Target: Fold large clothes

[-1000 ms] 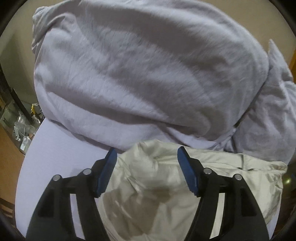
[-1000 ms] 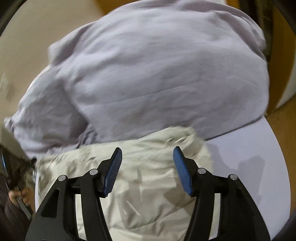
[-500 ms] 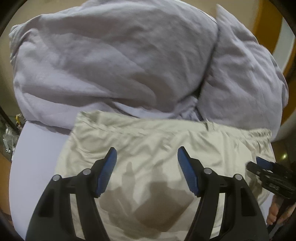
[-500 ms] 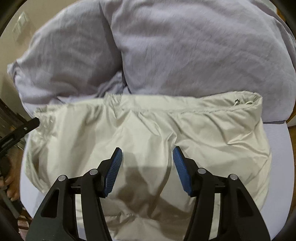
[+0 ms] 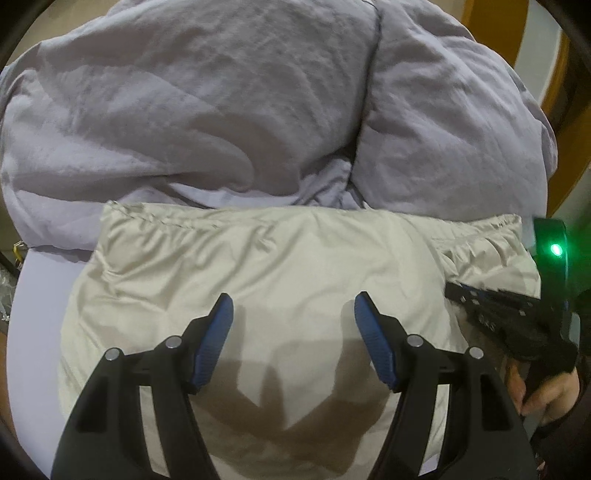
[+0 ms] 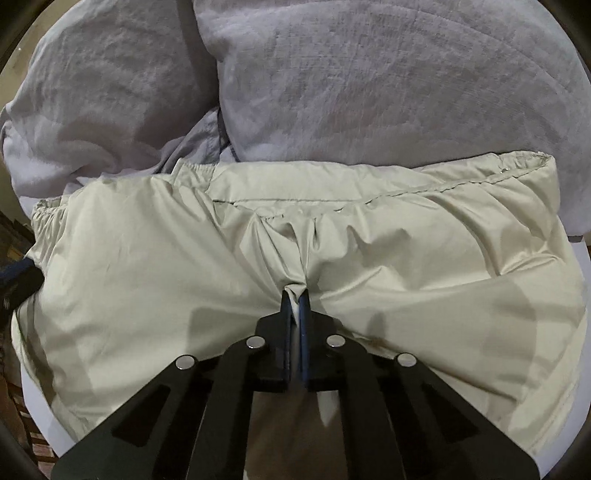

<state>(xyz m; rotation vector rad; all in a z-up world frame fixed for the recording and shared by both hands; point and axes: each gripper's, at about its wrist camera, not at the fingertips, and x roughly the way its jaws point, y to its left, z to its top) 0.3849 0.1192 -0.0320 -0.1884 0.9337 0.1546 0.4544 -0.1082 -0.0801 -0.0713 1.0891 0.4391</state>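
A cream, shiny garment with a gathered elastic hem lies spread on a white round table, and it also shows in the right wrist view. My left gripper is open and hovers just above the middle of the cream garment. My right gripper is shut on a pinched fold of the cream garment near its middle. In the left wrist view the right gripper's body shows at the garment's right edge, held by a hand.
A large crumpled lilac-grey garment is piled behind the cream one; it also fills the top of the right wrist view. The table's bare edge shows at the right. Wooden furniture stands at the far right.
My right gripper has closed on a fold of the cream garment. Both grippers have moved closer over the cream garment, which now fills more of each view.
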